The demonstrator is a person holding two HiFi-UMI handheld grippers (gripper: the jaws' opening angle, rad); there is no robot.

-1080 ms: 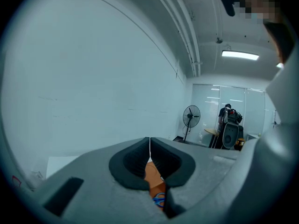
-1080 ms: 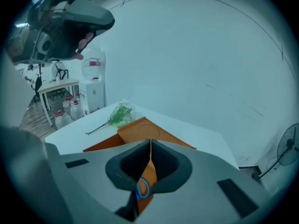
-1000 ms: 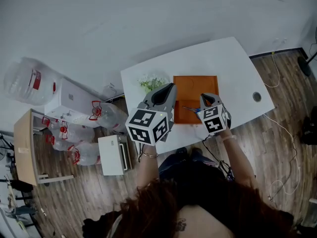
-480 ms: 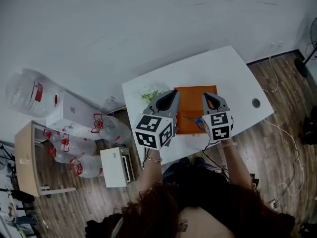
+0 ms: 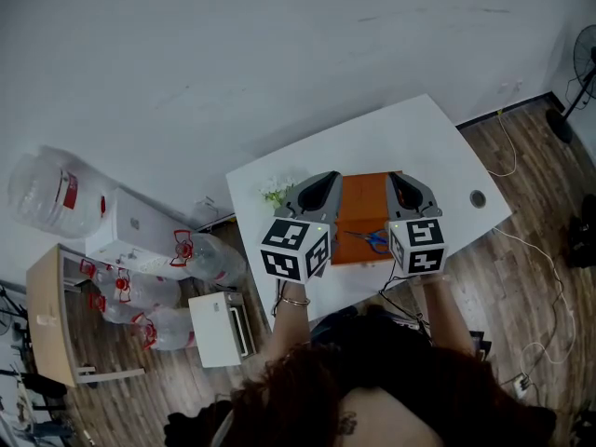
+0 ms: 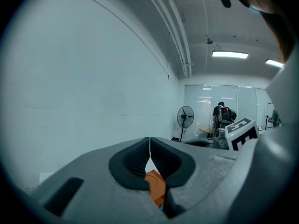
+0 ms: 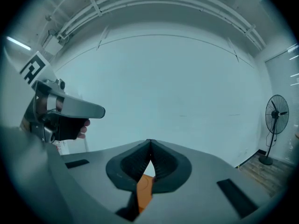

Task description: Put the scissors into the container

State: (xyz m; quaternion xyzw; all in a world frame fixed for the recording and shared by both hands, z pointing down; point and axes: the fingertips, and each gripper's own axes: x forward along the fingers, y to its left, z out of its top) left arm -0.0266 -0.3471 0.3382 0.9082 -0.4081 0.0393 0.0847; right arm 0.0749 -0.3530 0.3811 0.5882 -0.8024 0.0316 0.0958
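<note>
Two grippers, both clenched on nothing: my left gripper (image 6: 149, 143) has its dark pads pressed tip to tip in the left gripper view. The right gripper (image 7: 149, 144) shows the same closed pinch in its own view, and neither pair holds any object. From the head view I see them held side by side above the white table (image 5: 410, 142). The left one is over the left edge of the orange container (image 5: 358, 198) and the right one over its right edge, each pointing away from me towards the wall. The scissors (image 5: 372, 240), blue-handled, lie inside the container near its front edge, between the two marker cubes and apart from both tools. A slice of orange shows below the closed pads in each gripper view. A small bunch of white flowers (image 5: 276, 192) sits on the table just left of the container.
</note>
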